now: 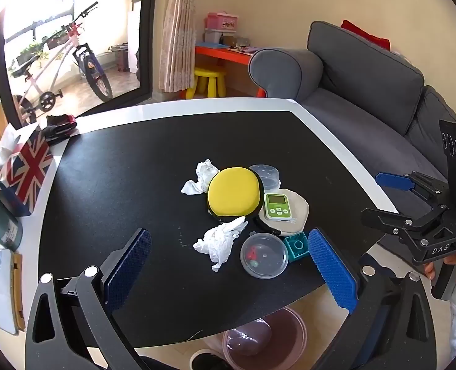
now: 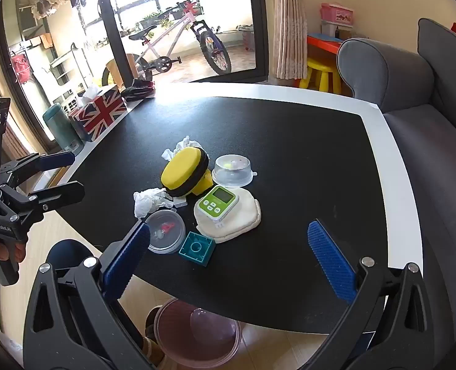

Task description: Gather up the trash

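Now we hold both claws wide open and empty, left claw (image 1: 228, 265), right claw (image 2: 228, 259), crumpled tissue (image 1: 220, 242) at frame centre on the black table (image 1: 120, 185).

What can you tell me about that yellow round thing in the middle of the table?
The yellow case is a rounded pouch with a smooth yellow face and a black band around its edge, apparently a zipper. It sits tilted on the black tabletop, propped rather than flat. One crumpled tissue lies behind it, another in front. Neither gripper touches it.
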